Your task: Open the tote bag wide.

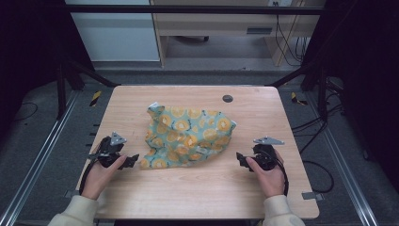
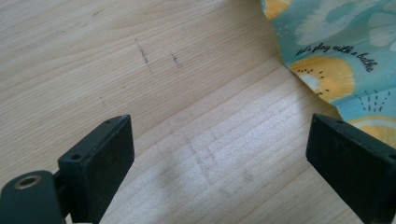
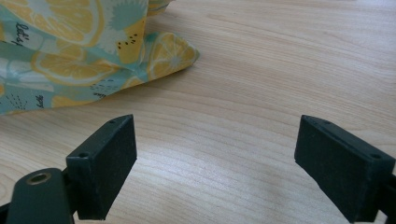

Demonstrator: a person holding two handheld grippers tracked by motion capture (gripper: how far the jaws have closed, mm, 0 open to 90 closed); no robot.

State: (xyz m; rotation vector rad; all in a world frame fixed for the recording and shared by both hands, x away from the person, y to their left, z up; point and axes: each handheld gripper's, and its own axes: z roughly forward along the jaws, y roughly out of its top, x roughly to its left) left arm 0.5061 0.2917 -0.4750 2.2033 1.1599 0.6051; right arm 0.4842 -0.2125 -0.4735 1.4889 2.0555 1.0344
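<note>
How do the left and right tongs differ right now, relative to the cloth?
The left tongs sit right at the edge of the fruit-print cloth; the right tongs stand a little apart from it. In the left gripper view the cloth reaches beside one jaw; in the right gripper view it lies further ahead of the jaws. Shared: both are open, empty, low over the wooden table, pointing inward at the cloth.

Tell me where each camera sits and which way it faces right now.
High view: above the person's side, looking forward and down on the table; forearms, left claw, right claw.
Left gripper view: rides the left claw, looking along its open jaws at wood and the cloth edge.
Right gripper view: rides the right claw, open jaws, facing the cloth's corner.
All three share the citrus-print cloth and the table.
</note>
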